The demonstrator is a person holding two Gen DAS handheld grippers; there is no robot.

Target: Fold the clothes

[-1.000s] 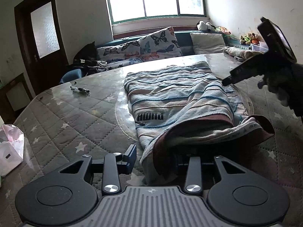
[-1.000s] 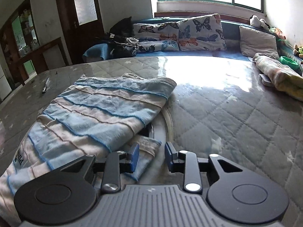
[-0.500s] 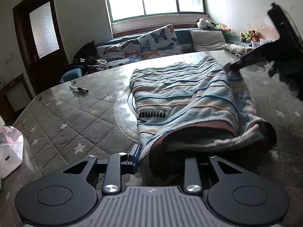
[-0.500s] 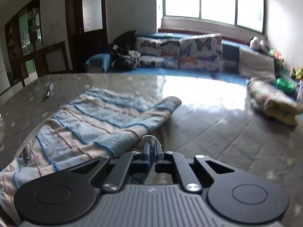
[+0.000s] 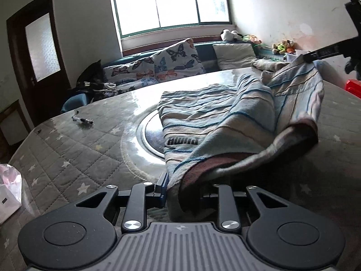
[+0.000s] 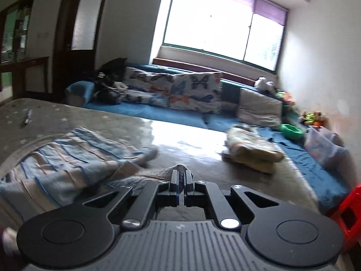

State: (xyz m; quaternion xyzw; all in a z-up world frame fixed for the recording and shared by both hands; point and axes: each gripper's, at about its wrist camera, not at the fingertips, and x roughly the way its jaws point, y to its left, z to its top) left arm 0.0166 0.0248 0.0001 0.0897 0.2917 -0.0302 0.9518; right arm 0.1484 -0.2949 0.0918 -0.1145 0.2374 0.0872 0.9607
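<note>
A blue and beige striped garment with a dark logo lies on the quilted grey table. My left gripper has its jaws apart, with the garment's near hem draped between them; the right finger is hidden by cloth. My right gripper is shut on a far corner of the garment and holds it lifted above the table. The right gripper also shows in the left wrist view, pinching that raised corner.
A round glass turntable lies under the garment. A small dark object lies on the table at left, a plastic bag at the near left edge. Folded cloth lies at the far right. A cushioned bench runs beyond.
My right gripper closed on the garment's far corner and lifted it up, raising the right side of the cloth. My left gripper stayed at the near hem.
</note>
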